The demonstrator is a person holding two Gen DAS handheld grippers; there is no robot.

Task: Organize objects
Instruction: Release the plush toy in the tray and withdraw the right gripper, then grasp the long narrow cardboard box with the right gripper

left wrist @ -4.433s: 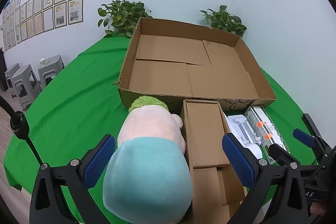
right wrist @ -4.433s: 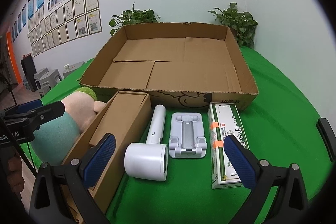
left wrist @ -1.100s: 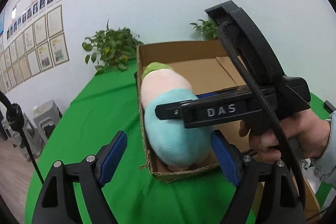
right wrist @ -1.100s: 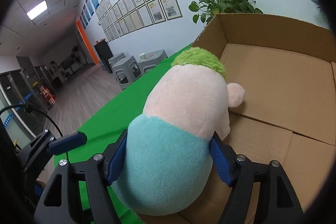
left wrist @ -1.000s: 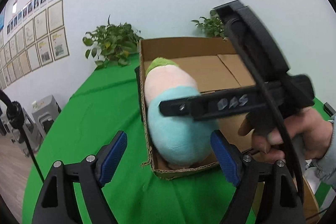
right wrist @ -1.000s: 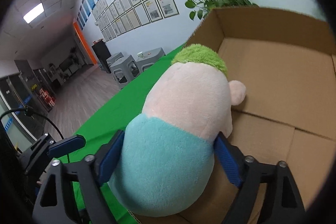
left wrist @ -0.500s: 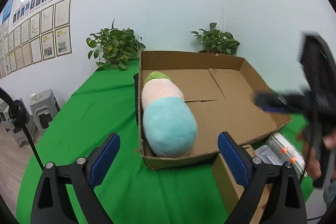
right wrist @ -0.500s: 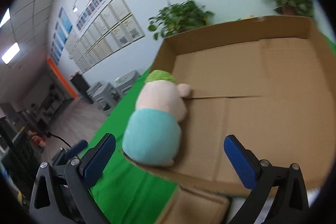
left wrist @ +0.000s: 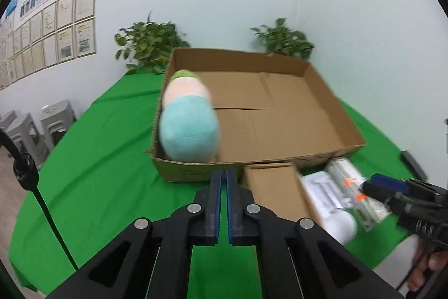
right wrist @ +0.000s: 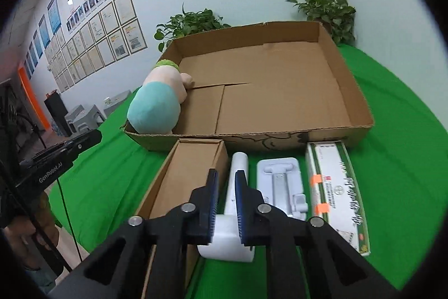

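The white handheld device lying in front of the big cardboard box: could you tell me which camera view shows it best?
The right wrist view. There the white handheld device lies sharp and almost whole between the narrow cardboard box and the white stand, partly behind the right gripper. The left wrist view shows only a blurred white patch of it.

Teal-pink plush toy (left wrist: 188, 123), green cloth (left wrist: 92, 173)

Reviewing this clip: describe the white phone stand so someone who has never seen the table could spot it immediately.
Find the big open cardboard tray on the green cloth; four items line up along its near wall. The phone stand is third from the left, between the white handheld dryer and the long green-and-white carton. It alone lies flat, a pale slab with a grey hinged arm.
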